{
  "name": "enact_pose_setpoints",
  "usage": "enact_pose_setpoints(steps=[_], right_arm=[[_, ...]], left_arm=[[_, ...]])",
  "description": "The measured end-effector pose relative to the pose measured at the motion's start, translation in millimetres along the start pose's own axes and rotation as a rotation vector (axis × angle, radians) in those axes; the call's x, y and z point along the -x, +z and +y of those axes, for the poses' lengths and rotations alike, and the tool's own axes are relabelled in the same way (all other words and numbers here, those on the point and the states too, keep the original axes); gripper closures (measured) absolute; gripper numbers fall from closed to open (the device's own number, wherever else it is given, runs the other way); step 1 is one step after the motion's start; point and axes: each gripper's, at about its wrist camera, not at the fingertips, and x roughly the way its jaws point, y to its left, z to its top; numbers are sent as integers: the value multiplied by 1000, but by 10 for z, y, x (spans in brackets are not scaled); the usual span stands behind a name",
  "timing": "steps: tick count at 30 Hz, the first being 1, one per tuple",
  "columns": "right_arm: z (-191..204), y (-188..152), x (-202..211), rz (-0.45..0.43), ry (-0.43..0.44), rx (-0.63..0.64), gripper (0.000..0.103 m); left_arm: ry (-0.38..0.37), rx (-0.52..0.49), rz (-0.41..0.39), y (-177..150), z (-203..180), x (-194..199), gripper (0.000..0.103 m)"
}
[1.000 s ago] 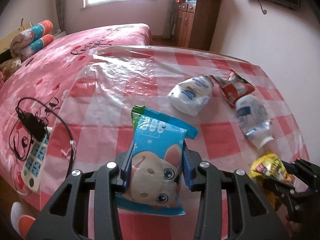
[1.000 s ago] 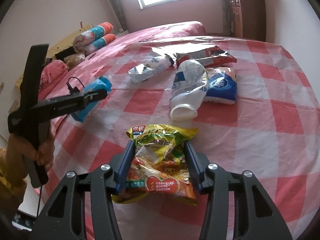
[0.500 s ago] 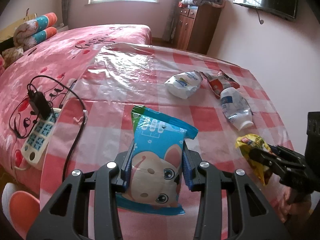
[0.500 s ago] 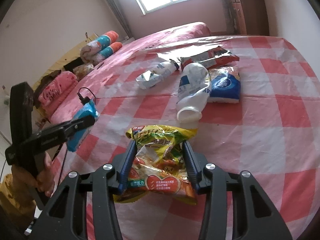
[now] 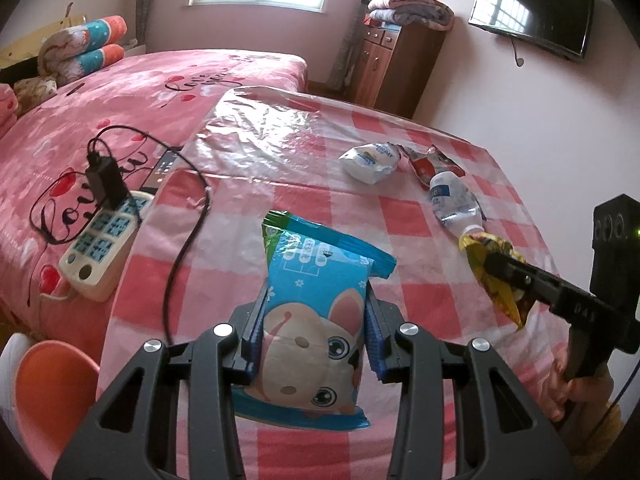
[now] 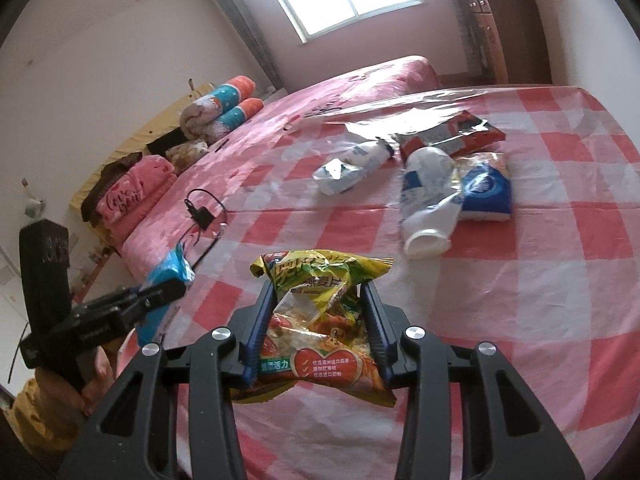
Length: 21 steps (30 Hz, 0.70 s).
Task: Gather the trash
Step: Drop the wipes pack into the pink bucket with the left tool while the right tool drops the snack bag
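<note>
Near half of the checked table [image 5: 312, 208] lies bare; the rest of the trash clusters toward its far right side: a white pack [image 5: 370, 158], a red wrapper [image 5: 426, 164], a crushed bottle [image 5: 454, 204]. A cable [image 5: 188, 240] crosses the left edge from the bed [image 5: 160, 92]. Left hand-held gripper [image 5: 314, 340], tilted down, clamps the blue packet [image 5: 316, 320] above the table. Right hand-held gripper [image 6: 320, 332], also angled down, has just been squeezing in on the yellow bag [image 6: 320, 320], pads pressing it.

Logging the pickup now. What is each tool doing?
Left tool: shut on the blue wipes pack.
Right tool: jaws have just been closing; shut on the yellow snack bag.
</note>
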Motion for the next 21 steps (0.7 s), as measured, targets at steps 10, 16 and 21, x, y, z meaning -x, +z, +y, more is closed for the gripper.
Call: enact_pose_setpoints(steps=[10, 16, 21], right_arm=[[255, -15, -99, 33, 65, -10, 60], [525, -47, -197, 73, 100, 17, 60], [879, -105, -308, 120, 131, 76, 60]], left_arm=[[23, 38, -7, -177, 253, 238, 61], [51, 76, -22, -298, 531, 462, 61], [93, 130, -36, -414, 851, 622, 61]])
